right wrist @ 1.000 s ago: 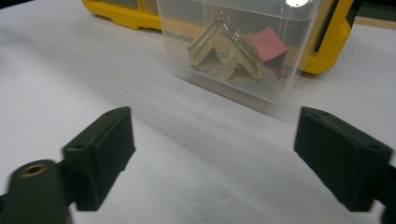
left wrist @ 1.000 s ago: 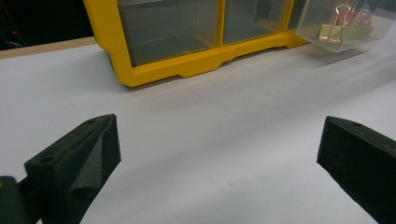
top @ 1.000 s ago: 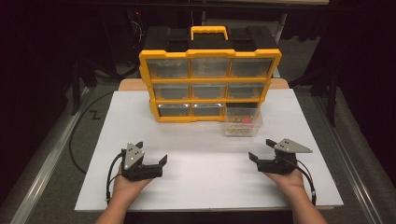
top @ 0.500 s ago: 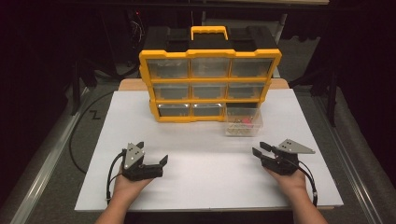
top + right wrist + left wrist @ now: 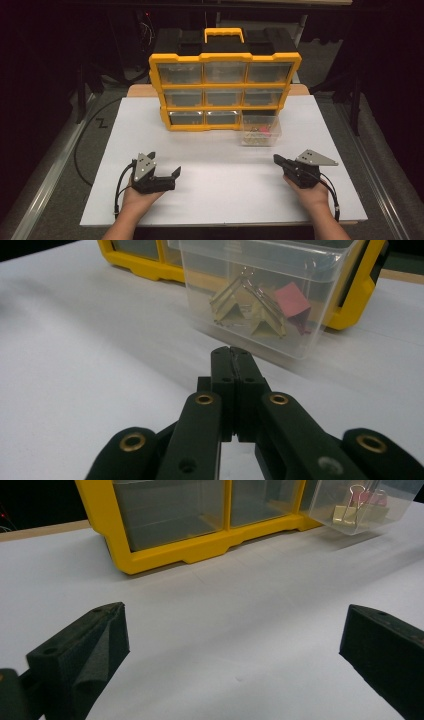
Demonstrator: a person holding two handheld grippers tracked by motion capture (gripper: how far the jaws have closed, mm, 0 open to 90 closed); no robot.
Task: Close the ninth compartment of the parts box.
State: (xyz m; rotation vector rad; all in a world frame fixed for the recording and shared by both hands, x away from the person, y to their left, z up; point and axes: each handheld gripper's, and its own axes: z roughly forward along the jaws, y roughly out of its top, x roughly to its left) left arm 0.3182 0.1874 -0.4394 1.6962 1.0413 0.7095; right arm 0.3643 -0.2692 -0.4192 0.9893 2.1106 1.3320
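Note:
A yellow organizer (image 5: 226, 57) with clear drawers stands upright at the back of the white table (image 5: 220, 200). One clear drawer (image 5: 260, 131) sits out on the table at its lower right, holding gold and red binder clips (image 5: 250, 310). My left gripper (image 5: 164, 164) rests at the front left, jaws wide open and nothing between them (image 5: 235, 640). My right gripper (image 5: 276, 159) rests at the front right and points at the drawer (image 5: 265, 335) a short way ahead. Its jaws have just been closing and now meet, shut on nothing (image 5: 231, 352).
The organizer's yellow base (image 5: 200, 550) lies ahead of the left gripper, with the loose drawer (image 5: 357, 507) to its right. A black cable (image 5: 80, 150) loops off the table's left side. Dark floor surrounds the table.
The right gripper's jaws have gone from wide open to fully shut, with nothing caught. Neither hand has moved, and the left gripper stays open.

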